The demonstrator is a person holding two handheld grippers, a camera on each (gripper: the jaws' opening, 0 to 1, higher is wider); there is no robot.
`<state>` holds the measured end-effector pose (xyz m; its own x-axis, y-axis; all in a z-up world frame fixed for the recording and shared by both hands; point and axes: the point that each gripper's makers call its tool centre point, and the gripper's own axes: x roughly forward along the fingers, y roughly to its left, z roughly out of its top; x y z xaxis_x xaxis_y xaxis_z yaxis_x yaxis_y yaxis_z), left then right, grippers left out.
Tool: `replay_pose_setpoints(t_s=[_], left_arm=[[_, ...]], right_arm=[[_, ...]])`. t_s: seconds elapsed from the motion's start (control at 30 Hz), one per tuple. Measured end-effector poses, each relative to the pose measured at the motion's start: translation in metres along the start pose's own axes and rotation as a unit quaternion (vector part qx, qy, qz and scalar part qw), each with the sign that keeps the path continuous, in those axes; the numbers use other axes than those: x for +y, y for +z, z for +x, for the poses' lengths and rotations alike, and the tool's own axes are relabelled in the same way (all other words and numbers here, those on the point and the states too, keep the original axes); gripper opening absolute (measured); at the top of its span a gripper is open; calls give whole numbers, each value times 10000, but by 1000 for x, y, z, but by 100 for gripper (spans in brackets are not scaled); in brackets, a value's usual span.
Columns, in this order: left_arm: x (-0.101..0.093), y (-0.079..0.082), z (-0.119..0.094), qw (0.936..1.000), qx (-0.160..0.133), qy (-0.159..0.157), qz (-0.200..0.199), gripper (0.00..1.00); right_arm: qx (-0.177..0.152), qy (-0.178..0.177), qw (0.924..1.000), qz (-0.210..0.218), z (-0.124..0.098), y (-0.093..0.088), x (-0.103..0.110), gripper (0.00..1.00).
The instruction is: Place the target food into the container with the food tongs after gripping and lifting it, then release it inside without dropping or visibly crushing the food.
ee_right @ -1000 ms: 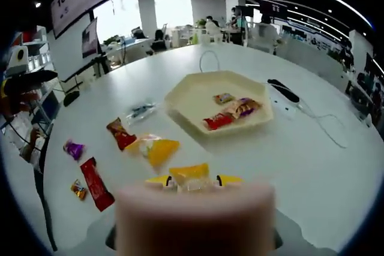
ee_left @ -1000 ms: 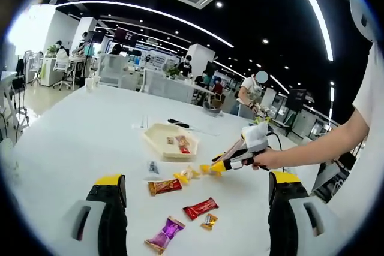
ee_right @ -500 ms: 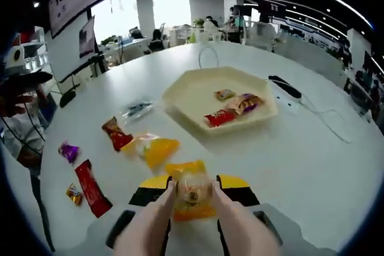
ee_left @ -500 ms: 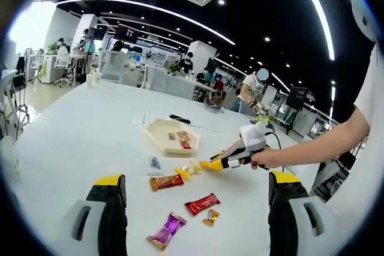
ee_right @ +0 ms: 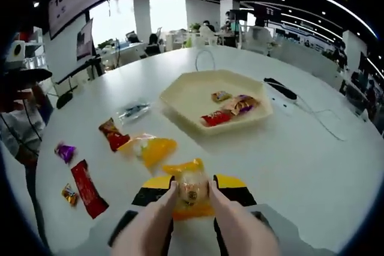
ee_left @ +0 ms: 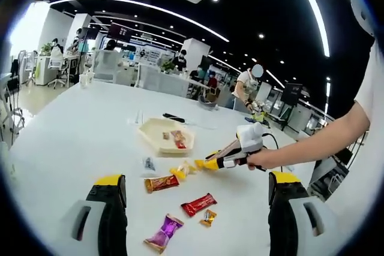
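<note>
In the right gripper view, the right gripper (ee_right: 192, 191) pinches a yellow-wrapped round snack (ee_right: 191, 188) at lower centre, lifted clear of the white table (ee_right: 312, 148), presumably for carrying to the cream hexagonal tray (ee_right: 186, 97) above. The left gripper (ee_left: 195, 199) waits wide apart, idle.

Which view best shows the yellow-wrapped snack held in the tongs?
The right gripper view: the yellow-wrapped snack sits close up, pinched between the tongs. The left gripper view shows it small, at the tongs' tip above the white table.
</note>
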<state>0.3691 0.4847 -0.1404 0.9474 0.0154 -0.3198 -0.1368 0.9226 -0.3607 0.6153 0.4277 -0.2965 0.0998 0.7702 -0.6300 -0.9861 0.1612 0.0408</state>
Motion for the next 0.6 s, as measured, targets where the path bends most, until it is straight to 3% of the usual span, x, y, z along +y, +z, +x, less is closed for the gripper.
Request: replay_pose_setpoints(t_s=[0.1, 0.3, 0.43, 0.6], left_arm=[[3, -2, -7, 10000, 24, 73, 63, 99], [9, 2, -10, 9998, -158, 123, -59, 99], [3, 8, -12, 9998, -130, 89, 133, 99], [3, 7, -18, 9996, -225, 149, 82, 99]], right_arm=[[37, -112, 9996, 245, 1, 1, -1, 23], [81, -96, 9996, 239, 1, 0, -1, 22], [29, -224, 9959, 881, -1, 0, -4, 21], [132, -256, 9942, 1034, -5, -2, -7, 21]])
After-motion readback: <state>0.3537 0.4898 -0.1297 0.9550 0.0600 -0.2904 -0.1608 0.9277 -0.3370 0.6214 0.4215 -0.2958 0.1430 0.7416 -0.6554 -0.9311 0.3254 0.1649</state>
